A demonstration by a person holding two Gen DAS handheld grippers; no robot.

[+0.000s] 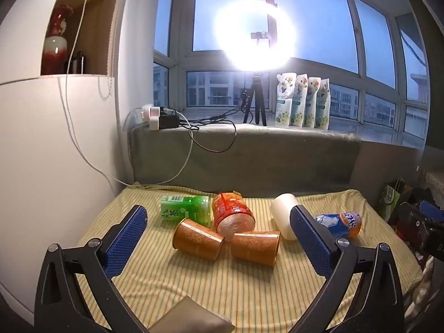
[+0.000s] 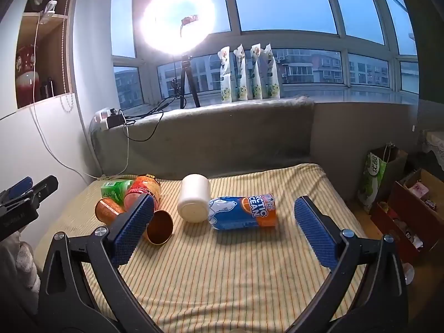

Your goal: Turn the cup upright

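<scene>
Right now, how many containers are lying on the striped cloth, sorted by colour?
Orange cups: 2
White cup: 1
Green bottle: 1
Red bottle: 1
Blue-and-orange bottle: 1
Total: 6, all on their sides.

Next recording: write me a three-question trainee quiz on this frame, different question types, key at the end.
1. True or false: the white plastic cup stands upright on the yellow striped cloth.
2. Multiple choice: what touches the white plastic cup in the right wrist view? A) the blue and orange Arctic Ocean bottle B) the green tea bottle C) the ring light tripod
3. Fill in: the number of copper-coloured metal cups lying on their sides, the left one and the right one, is ___.

Key: 1 false, it lies on its side. 2 A. 3 two. Both the left gripper and the right gripper are open, holding nothing.
</scene>
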